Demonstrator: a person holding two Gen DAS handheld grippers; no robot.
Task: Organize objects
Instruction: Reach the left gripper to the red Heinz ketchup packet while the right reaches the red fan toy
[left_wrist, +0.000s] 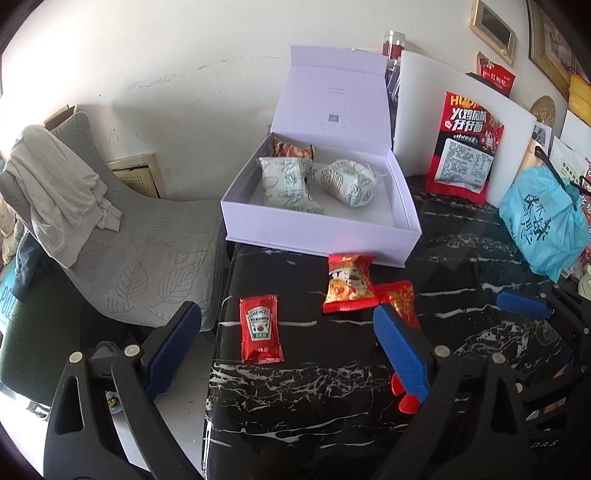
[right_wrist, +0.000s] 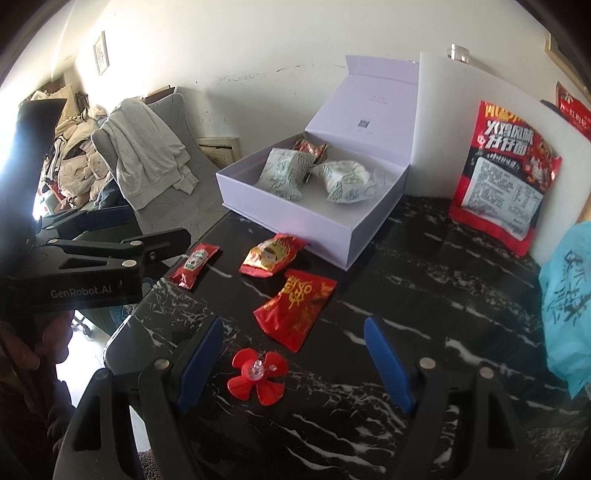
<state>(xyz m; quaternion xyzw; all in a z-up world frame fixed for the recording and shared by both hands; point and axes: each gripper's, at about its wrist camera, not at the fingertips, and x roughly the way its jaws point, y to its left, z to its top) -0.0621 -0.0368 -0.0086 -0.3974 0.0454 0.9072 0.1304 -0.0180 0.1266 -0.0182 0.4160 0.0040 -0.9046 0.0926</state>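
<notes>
An open white box stands at the back of the black marble table and holds two white-green packets and a red one. In front of the box lie a ketchup packet, a red-yellow snack packet, a red-gold packet and a red plastic flower. My left gripper is open above the table, with the ketchup packet in view between its fingers. My right gripper is open, with the flower between its fingers, untouched.
A big red noodle bag leans on a white board at the back right. A blue plastic bag sits at the right. Left of the table's edge stands a grey covered chair with a garment draped over it.
</notes>
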